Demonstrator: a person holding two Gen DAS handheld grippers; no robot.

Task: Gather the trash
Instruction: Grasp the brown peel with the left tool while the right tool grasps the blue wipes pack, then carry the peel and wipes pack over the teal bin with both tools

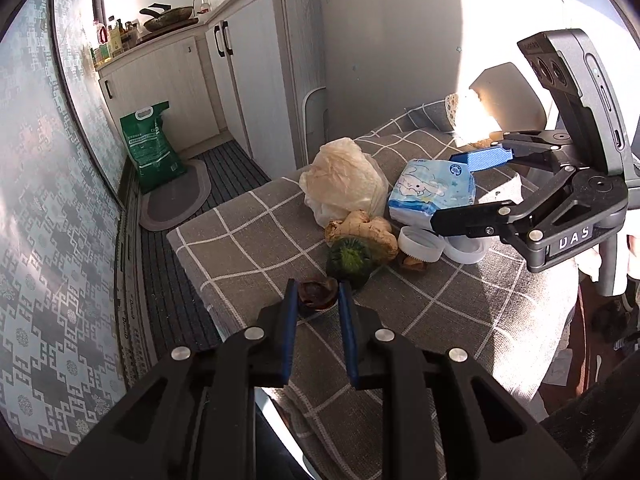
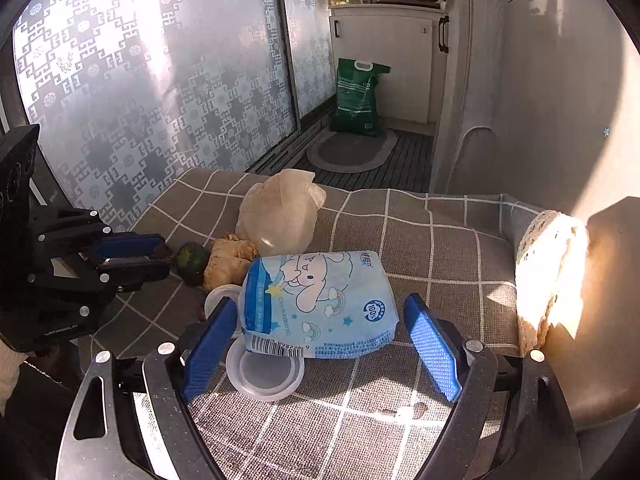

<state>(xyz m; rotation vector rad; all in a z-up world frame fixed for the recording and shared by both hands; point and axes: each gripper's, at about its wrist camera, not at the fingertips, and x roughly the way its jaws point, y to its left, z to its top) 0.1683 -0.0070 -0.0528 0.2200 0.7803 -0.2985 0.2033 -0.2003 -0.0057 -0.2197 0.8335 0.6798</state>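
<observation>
On a table under a grey checked cloth (image 1: 248,240) lies a heap of scraps. It holds a crumpled plastic bag (image 1: 340,184) (image 2: 280,216), a ginger root (image 1: 364,230), a green squash stem end (image 1: 350,258) and white plastic lids (image 1: 420,244) (image 2: 264,372). There is also a blue tissue pack (image 1: 432,192) (image 2: 320,300). My left gripper (image 1: 318,300) is at the near edge, shut on a small dark brown shell piece (image 1: 316,294). My right gripper (image 2: 320,302) (image 1: 446,190) stands open astride the tissue pack, its pads clear of it.
A green rice sack (image 1: 154,148) (image 2: 358,96) and an oval mat (image 1: 176,196) lie on the floor beyond the table. White cabinets (image 1: 256,80) stand behind, and a patterned glass door (image 2: 140,80) runs along one side. A chair back (image 1: 508,92) stands at the table's far corner.
</observation>
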